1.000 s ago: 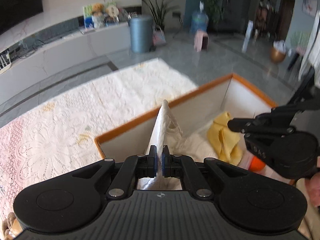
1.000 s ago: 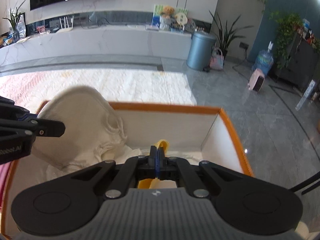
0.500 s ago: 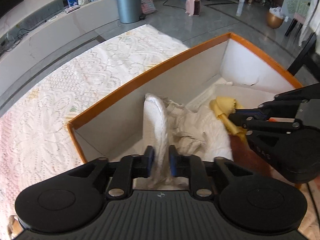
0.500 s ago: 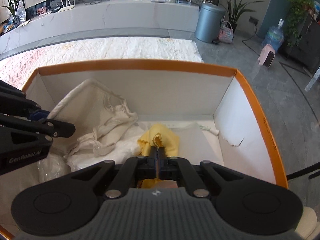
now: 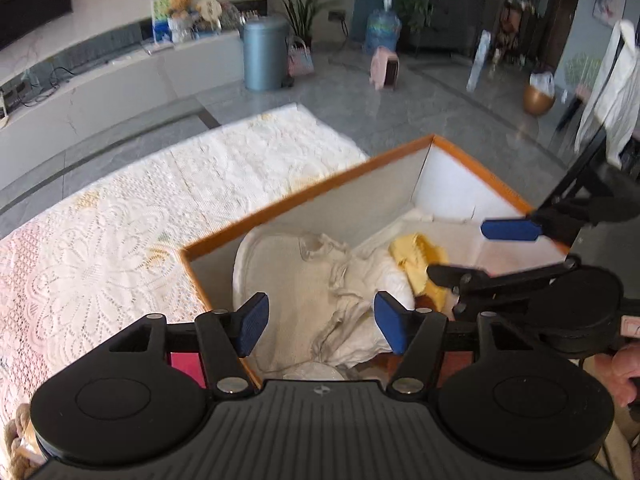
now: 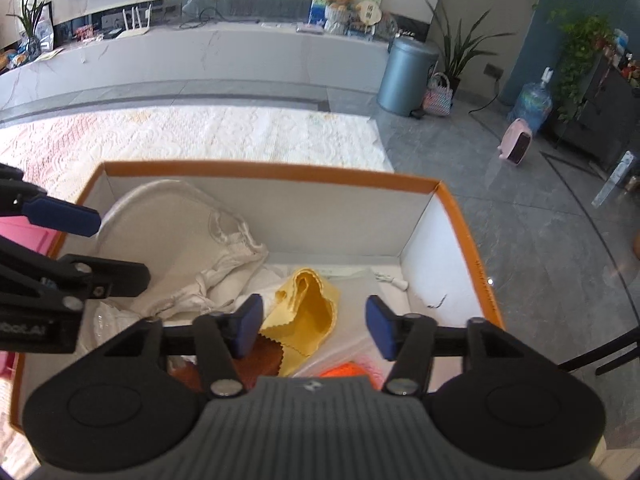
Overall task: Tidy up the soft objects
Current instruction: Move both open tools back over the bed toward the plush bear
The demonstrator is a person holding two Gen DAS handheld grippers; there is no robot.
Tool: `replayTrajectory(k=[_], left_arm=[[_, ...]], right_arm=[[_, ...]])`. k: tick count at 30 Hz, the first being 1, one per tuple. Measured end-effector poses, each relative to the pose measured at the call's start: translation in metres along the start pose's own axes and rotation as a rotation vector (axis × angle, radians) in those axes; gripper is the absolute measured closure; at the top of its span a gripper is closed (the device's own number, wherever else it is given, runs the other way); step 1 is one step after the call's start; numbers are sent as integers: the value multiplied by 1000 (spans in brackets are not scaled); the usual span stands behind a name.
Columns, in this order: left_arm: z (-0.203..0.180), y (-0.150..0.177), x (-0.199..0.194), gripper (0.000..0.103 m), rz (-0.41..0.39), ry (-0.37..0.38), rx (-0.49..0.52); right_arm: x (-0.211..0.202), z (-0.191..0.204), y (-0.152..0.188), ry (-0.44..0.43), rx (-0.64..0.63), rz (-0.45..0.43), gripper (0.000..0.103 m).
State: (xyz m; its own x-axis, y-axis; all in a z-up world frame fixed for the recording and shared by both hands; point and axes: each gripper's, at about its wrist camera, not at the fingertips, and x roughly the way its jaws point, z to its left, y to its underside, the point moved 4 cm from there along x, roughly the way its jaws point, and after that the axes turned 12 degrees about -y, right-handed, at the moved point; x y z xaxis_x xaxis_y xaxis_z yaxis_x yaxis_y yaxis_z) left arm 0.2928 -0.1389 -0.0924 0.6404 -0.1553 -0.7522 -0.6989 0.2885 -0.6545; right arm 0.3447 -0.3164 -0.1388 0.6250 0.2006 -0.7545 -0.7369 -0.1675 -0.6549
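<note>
An orange-rimmed box (image 5: 304,190) (image 6: 264,170) with white inner walls holds the soft things. A cream cloth bag (image 5: 292,280) (image 6: 168,232) lies crumpled against its left wall. A yellow cloth (image 5: 420,258) (image 6: 308,304) rests beside it on the box floor. My left gripper (image 5: 320,324) hangs above the cream bag, jaws opening, pads clear of the fabric. My right gripper (image 6: 312,328) hovers over the yellow cloth, jaws opening too, nothing pressed between them. Each gripper shows at the side of the other's view.
The box stands on a white lace cloth (image 5: 132,220) (image 6: 224,136). An orange item (image 6: 344,370) and a brown patch (image 6: 260,360) lie at the box's near end. Something pink (image 6: 24,236) sits left of the box. Grey floor with a blue bin (image 6: 406,76) lies beyond.
Both grippers went from shut on cloth to open: the left let go of the cream bag, the right dropped the yellow cloth. Both fabrics now lie in the box, and both grippers rose slightly.
</note>
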Motion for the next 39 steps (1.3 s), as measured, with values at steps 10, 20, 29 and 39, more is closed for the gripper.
replayTrajectory(k=[10,20,29,39], left_arm=[[34,21,-64,32,-183,-4,-183],[75,78,-115,33,-315,-124,-323],[116,130,-130,33,-281,-243,-412],[162,183,-139,33,-218,-305,-512]], right_arm=[[-57,42,9,-9,30,-144,23],[-96,115,42,-125,128,-259,21],[-106,195,75,-168,56,-314,21],[-102,267,91,-221,-140,-312,22]])
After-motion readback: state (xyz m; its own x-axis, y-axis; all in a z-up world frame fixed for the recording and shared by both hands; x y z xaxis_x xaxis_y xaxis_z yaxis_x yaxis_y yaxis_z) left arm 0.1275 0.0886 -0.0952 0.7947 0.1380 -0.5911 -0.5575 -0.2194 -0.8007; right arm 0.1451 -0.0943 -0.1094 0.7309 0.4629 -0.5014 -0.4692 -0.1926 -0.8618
